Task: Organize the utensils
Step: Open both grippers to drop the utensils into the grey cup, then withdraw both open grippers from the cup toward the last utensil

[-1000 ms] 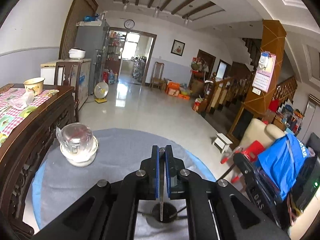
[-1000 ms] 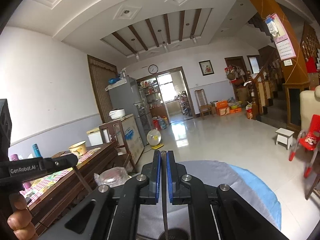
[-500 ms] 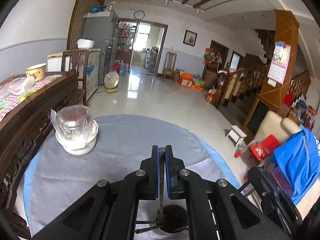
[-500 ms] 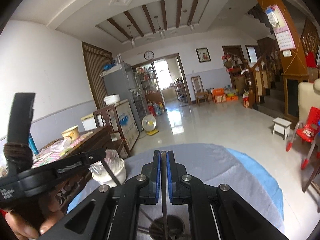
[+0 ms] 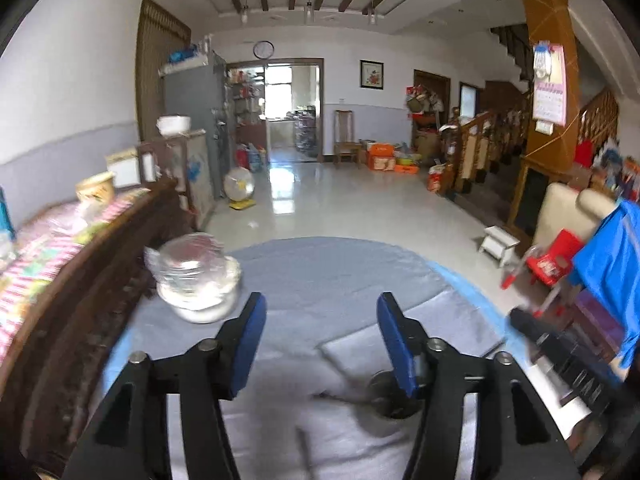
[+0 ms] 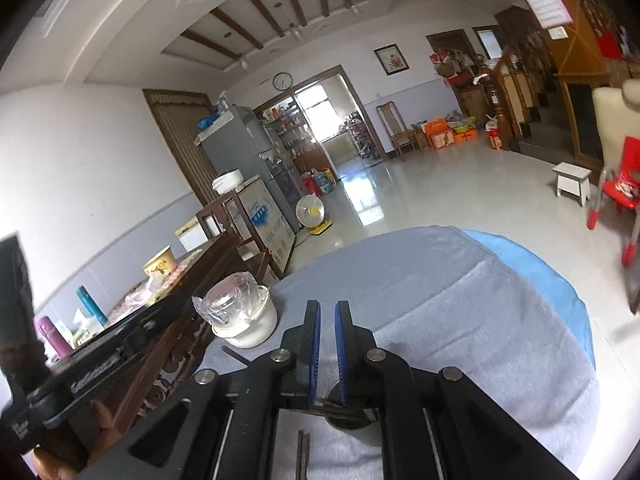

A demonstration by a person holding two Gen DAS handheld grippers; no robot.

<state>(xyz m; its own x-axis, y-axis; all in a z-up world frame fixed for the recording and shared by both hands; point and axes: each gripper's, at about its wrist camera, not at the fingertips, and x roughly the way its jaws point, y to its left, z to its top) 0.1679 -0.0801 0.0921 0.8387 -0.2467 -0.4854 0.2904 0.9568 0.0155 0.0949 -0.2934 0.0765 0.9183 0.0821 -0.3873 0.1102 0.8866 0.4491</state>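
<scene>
A dark round utensil holder (image 5: 390, 398) stands on the grey cloth of the round table (image 5: 332, 276). It sits behind my left gripper's right finger, with thin utensils sticking out toward the left. My left gripper (image 5: 322, 316) is wide open and empty above the cloth. In the right wrist view the holder (image 6: 347, 412) lies just under my right gripper (image 6: 327, 322). Its jaws stand slightly apart with nothing between them. Thin dark sticks (image 6: 303, 454) lie on the cloth below it.
A white bowl covered in clear plastic (image 5: 198, 280) stands at the table's left; it also shows in the right wrist view (image 6: 240, 314). A dark carved wooden sideboard (image 5: 80, 280) runs close along the left. Chairs and blue fabric (image 5: 608, 256) crowd the right.
Both grippers were shut on thin utensils over the holder. Now the left jaws are wide open and the right jaws slightly apart, both empty. Both cameras have shifted and tilted.
</scene>
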